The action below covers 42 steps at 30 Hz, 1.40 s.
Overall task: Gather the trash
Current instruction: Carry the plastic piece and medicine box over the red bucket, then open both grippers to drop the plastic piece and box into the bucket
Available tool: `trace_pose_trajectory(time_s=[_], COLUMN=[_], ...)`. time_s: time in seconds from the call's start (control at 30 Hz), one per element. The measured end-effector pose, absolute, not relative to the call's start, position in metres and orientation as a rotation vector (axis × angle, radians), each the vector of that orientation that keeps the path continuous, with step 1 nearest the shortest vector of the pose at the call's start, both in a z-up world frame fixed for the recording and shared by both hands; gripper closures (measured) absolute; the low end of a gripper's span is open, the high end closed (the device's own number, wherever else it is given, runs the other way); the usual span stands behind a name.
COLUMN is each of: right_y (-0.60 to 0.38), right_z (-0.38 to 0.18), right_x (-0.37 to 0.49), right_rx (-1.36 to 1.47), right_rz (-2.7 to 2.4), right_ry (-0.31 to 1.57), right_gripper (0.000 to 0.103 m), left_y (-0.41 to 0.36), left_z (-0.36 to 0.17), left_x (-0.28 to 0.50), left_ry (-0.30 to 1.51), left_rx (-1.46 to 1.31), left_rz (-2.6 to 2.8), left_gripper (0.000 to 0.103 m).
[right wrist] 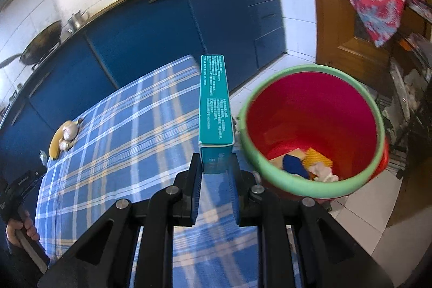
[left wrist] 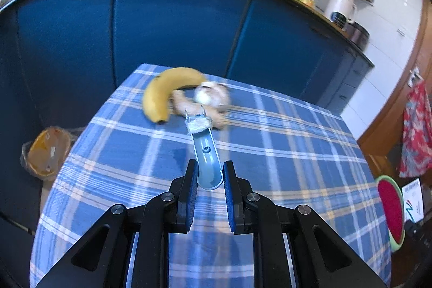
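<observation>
The right tool (right wrist: 215,169) pinches a stiff teal cardboard box (right wrist: 215,109) by one end, its long axis pointing away, beside the smooth round bin (right wrist: 310,186). The left tool (left wrist: 209,174) clamps a curved blue plastic razor (left wrist: 206,153) above the checked cloth surface (left wrist: 283,153).

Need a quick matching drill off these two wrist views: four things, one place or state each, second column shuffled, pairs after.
Things
1. teal box
2. blue tongs
3. banana
4. red bin

Places or states
A. on the floor beside the table, scraps inside
B. lying on the checked cloth
C. clamped in the right gripper
D. clamped in the left gripper, pinching a white wad

Pairs: 1-C, 2-D, 3-B, 4-A
</observation>
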State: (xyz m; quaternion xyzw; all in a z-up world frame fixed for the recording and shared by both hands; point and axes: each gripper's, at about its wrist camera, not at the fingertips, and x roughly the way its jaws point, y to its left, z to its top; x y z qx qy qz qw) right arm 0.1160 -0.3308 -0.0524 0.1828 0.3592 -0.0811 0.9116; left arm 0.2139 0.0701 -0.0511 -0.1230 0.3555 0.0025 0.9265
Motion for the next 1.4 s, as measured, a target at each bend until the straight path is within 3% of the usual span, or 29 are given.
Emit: trace_pose_trajectory(time_s=[0.57,1.4], right_y=[-0.422,-0.471], right_z=[-0.074,-0.08], right_x=[0.082,0.045], right_rx=[0.53,0.625], right_rz=[-0.278,-0.308], right_ry=[0.714,0.626], right_gripper=[0.081,0.073], left_y=[-0.085,-0.278], left_z=[-0.019,-0.037], left_x=[0.197,0.185], left_ry=[0.737,0.823], left_rx=[-0.085,0.083], left_rz=[-0.345,-0.713], left_gripper=[0.084,0.084])
